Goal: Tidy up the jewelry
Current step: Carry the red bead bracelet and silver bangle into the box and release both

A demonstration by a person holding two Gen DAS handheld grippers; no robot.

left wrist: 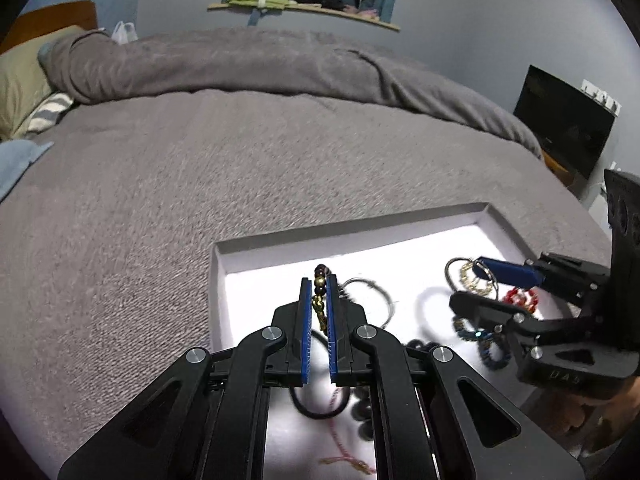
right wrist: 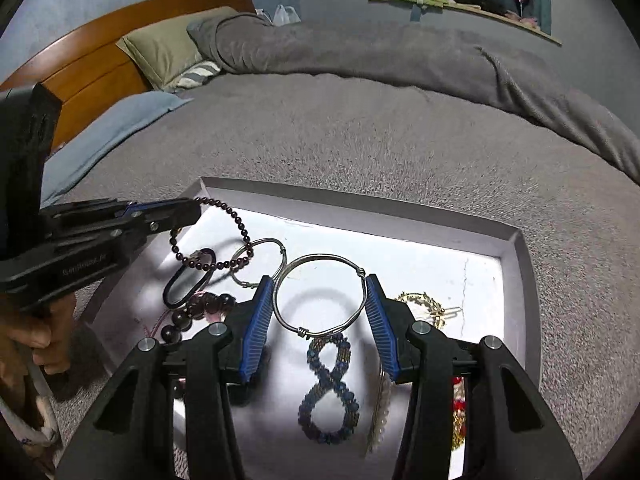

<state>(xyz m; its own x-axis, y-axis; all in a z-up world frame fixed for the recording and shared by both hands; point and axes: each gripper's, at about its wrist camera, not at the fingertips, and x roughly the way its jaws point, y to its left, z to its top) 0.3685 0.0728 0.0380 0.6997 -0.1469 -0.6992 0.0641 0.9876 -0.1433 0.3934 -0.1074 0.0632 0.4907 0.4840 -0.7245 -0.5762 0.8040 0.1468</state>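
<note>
A shallow white tray (left wrist: 352, 236) (right wrist: 360, 206) lies on the bed and holds several pieces of jewelry. My left gripper (left wrist: 319, 292) (right wrist: 192, 210) is shut on a dark beaded bracelet (left wrist: 320, 284) (right wrist: 224, 240), which hangs lifted over the tray's left part. My right gripper (right wrist: 320, 300) (left wrist: 468, 280) is open, and a silver wire bangle (right wrist: 320, 296) sits between its blue pads (right wrist: 256, 328), touching both. A blue beaded bracelet (right wrist: 328, 392) twisted in a figure eight lies under the right gripper. A second silver bangle (right wrist: 260, 260) lies beside the first.
The tray also holds a black hair tie (right wrist: 188, 280), large dark beads (right wrist: 200, 308), a gold piece (right wrist: 424, 304) and red beads (left wrist: 520, 298). A grey blanket (left wrist: 200, 160) covers the bed. Pillows (right wrist: 168, 52) and a wooden headboard (right wrist: 100, 40) lie to the far left.
</note>
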